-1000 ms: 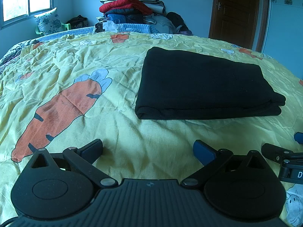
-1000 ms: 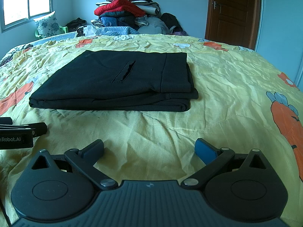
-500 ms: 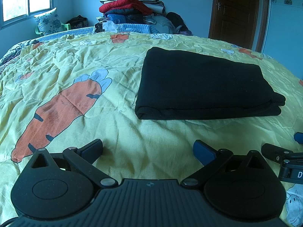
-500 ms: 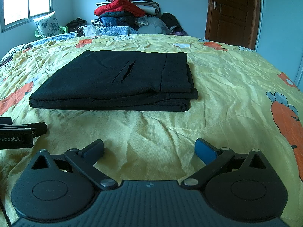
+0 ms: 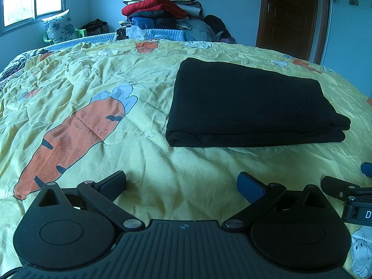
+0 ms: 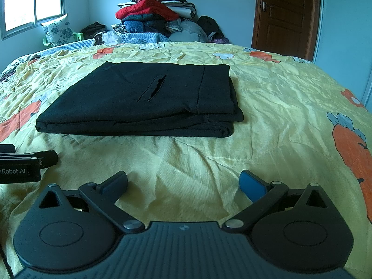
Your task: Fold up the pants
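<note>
— What lies on the bed?

— Black pants (image 6: 144, 97), folded into a flat rectangle, rest on my yellow bedspread (image 6: 279, 121) with its carrot print. From my right side a pocket slit (image 6: 152, 88) shows on the top layer, and the stacked folds face me along the near edge.

— And your grippers?

— Both released. My left gripper (image 5: 181, 183) sits low over the bedspread, jaws spread wide, nothing between them; the pants lie ahead and to its right, well apart from the fingertips (image 5: 250, 186). My right gripper (image 6: 183, 182) is likewise spread and empty, with the pants ahead and slightly left. Each gripper shows at the edge of the other's view, side by side near the bed's front.

— Behind the bed?

— A heap of clothes (image 5: 160, 9) against the blue wall, a wooden door (image 5: 290, 16) to the right, a window (image 5: 30, 0) to the left.
</note>
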### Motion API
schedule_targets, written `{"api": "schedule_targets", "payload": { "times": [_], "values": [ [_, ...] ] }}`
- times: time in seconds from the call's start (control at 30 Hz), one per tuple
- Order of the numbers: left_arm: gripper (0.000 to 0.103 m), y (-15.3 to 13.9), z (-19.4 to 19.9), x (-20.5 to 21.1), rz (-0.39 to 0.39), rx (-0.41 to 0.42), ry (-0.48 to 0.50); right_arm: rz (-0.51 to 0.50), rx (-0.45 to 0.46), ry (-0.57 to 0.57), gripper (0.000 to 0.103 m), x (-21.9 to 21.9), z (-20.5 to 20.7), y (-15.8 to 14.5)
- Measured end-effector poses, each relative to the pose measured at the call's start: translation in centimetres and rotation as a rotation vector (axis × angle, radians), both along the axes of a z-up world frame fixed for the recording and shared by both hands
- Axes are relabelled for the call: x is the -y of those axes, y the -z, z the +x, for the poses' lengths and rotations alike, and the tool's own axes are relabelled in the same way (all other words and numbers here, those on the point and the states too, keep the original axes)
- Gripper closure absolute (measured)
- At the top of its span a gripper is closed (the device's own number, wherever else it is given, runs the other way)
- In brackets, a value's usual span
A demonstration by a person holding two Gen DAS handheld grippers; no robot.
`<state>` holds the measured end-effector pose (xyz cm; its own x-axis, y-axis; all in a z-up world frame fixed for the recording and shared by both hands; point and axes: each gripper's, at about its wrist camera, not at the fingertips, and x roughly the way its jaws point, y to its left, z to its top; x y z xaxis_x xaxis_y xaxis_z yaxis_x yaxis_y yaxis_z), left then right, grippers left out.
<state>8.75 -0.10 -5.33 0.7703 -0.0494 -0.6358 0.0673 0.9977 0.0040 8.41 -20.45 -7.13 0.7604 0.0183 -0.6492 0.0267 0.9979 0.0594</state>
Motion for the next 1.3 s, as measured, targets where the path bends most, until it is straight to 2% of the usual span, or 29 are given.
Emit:
{"api": "schedule_targets", "payload": {
  "times": [1.03, 1.3],
  "values": [
    [0.0, -0.04, -0.03, 0.01, 0.0, -0.001, -0.001, 0.003, 0.001, 0.0, 0.0, 0.04, 0.01, 0.05],
    [0.001, -0.58, 0.06, 0.11, 0.003, -0.029, -0.014, 0.009, 0.005, 0.008, 0.0, 0.0, -0.26, -0.13]
  ]
}}
